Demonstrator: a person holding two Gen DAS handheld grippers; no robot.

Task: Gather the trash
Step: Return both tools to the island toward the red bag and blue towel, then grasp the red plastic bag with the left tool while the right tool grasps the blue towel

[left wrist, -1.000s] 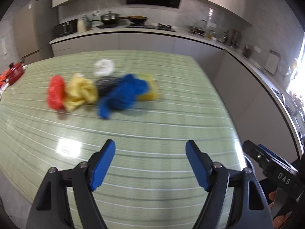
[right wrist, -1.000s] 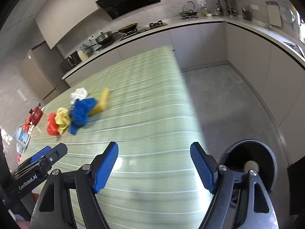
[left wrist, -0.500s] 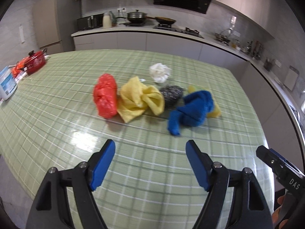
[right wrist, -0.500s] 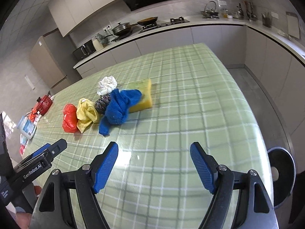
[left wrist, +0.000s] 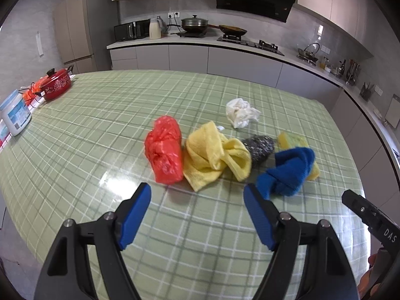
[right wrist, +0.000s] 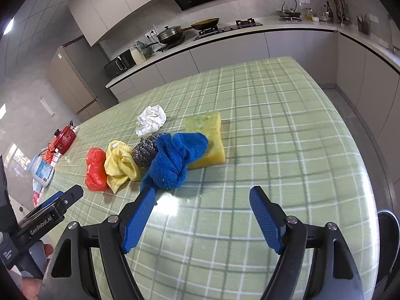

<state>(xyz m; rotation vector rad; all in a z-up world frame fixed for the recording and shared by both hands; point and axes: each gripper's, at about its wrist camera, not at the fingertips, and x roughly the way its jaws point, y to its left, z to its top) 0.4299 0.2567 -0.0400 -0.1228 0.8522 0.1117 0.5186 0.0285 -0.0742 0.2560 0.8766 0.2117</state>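
Kitchen cabinets, a range hood and a long worktop with pots and a kettle are seen behind a table [left wrist: 100, 115] covered in a green checked, glossy cloth. Near the middle of it a loose cluster of items is laid out, presumably gathered there so that the trash can be sorted from the cleaning things: a crumpled red plastic bag [left wrist: 165, 156], a yellow cloth [left wrist: 212, 156] touching it, a steel scourer [left wrist: 260, 147] just beside that, a blue cloth [right wrist: 172, 161] draped partly over a yellow sponge [right wrist: 210, 137], and a crumpled white paper ball [left wrist: 241, 112] slightly apart on the far side. The bag and the paper ball are judged the likeliest trash. The left gripper [left wrist: 197, 212] is held low over the table just short of the red bag and yellow cloth, its blue pads spread wide with nothing between them. The right gripper [right wrist: 202, 215] is likewise released and empty, aimed down at the bare cloth just in front of the blue cloth. Both are tilted downward, which suits an approach to items lying flat. No collection is judged to have been made yet. At the far left edge of the table a red pot [left wrist: 56, 83] and a white tub [left wrist: 15, 115] are set well apart from the cluster. A dark round bin [right wrist: 388, 235] is partly visible on the floor at the right edge of the table, probably where the trash is meant to go.
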